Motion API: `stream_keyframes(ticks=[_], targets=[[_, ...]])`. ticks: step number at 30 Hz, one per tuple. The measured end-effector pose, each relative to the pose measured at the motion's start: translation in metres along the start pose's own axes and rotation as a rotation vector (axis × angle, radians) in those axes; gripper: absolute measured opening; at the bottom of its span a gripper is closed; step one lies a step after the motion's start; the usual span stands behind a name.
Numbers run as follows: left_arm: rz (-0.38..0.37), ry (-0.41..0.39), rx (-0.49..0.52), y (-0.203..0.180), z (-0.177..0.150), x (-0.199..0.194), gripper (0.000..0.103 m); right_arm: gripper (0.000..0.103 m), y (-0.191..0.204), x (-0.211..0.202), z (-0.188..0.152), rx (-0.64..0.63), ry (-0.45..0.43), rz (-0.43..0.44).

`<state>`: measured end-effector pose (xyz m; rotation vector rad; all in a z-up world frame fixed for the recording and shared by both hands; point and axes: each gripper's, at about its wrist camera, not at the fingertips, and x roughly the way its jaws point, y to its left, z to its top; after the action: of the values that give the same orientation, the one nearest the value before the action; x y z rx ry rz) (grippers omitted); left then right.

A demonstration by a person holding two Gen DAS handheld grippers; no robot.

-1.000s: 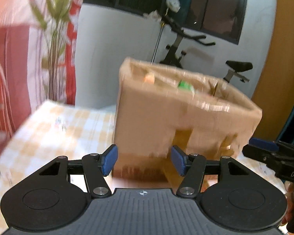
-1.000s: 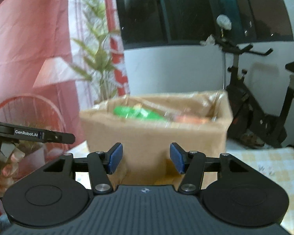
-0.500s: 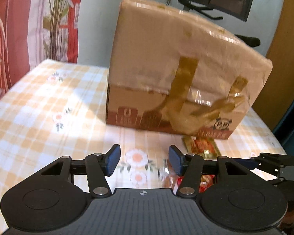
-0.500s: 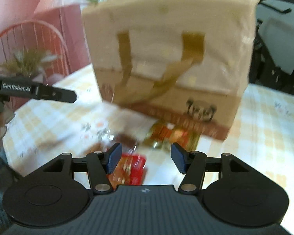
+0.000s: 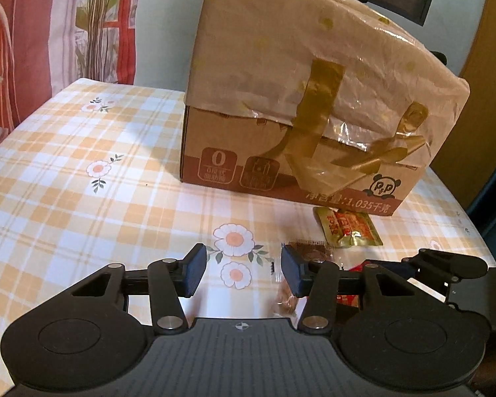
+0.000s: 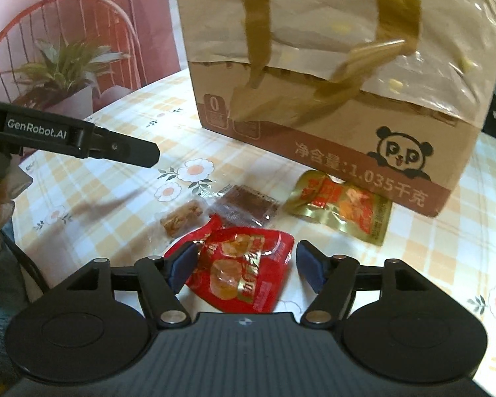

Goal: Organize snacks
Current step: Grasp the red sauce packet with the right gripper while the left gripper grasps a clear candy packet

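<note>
A tall cardboard box (image 5: pixel 314 99) (image 6: pixel 330 76) with a taped plastic wrap stands on the checked tablecloth (image 5: pixel 82 182). Several snacks lie in front of it: a gold packet (image 6: pixel 340 208) (image 5: pixel 347 228), a brown bar in clear wrap (image 6: pixel 248 203), a small nut bar (image 6: pixel 182 216) and a red packet (image 6: pixel 241 274). My right gripper (image 6: pixel 244 266) hangs low over the red packet, which lies between its opening jaws; the right pad stands apart from it. My left gripper (image 5: pixel 243 273) hovers over bare cloth left of the snacks, its jaws closing on nothing.
In the right wrist view a potted plant (image 6: pixel 66 76) and a red wire chair (image 6: pixel 82 16) stand beyond the table's left edge. The left gripper's finger (image 6: pixel 122 147) reaches in from the left. Striped curtains (image 5: pixel 33 33) hang behind.
Both grippers have come down from the height of the box's open top to just above the table and tilted downward. The right jaws have widened; the left jaws have narrowed a little.
</note>
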<state>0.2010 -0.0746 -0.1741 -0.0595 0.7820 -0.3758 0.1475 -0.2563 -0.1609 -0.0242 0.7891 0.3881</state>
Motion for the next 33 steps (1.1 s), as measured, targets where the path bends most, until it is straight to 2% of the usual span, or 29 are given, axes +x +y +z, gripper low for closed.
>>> stream_keyframes(ticks=[2, 7, 9, 11, 14, 20, 29, 30, 33], targets=[[0.000, 0.005, 0.001, -0.001, -0.001, 0.001, 0.050, 0.071, 0.002, 0.001, -0.002, -0.018, -0.005, -0.004], [-0.004, 0.016, 0.011, -0.002, -0.004, 0.005, 0.048, 0.060, 0.004, -0.004, -0.008, -0.051, -0.030, 0.003], [-0.005, 0.017, 0.018, -0.004, -0.005, 0.005, 0.047, 0.051, 0.003, -0.007, -0.010, -0.043, -0.047, 0.003], [-0.009, 0.021, 0.025, -0.005, -0.006, 0.006, 0.047, 0.035, -0.002, -0.012, -0.013, -0.006, -0.075, 0.004], [-0.017, 0.029, 0.039, -0.008, -0.008, 0.008, 0.047, 0.030, -0.015, -0.018, -0.015, 0.071, -0.117, -0.026], [-0.040, 0.052, 0.084, -0.017, -0.011, 0.015, 0.047, 0.029, -0.041, -0.028, -0.022, 0.226, -0.200, -0.034], [-0.057, 0.070, 0.165, -0.033, -0.020, 0.025, 0.047, 0.029, -0.038, -0.021, -0.021, 0.213, -0.168, 0.001], [-0.057, 0.070, 0.169, -0.033, -0.021, 0.026, 0.046, 0.029, -0.038, -0.020, -0.022, 0.212, -0.163, 0.006], [-0.063, 0.078, 0.166, -0.031, -0.023, 0.028, 0.032, 0.029, -0.039, -0.018, -0.022, 0.211, -0.151, 0.012]])
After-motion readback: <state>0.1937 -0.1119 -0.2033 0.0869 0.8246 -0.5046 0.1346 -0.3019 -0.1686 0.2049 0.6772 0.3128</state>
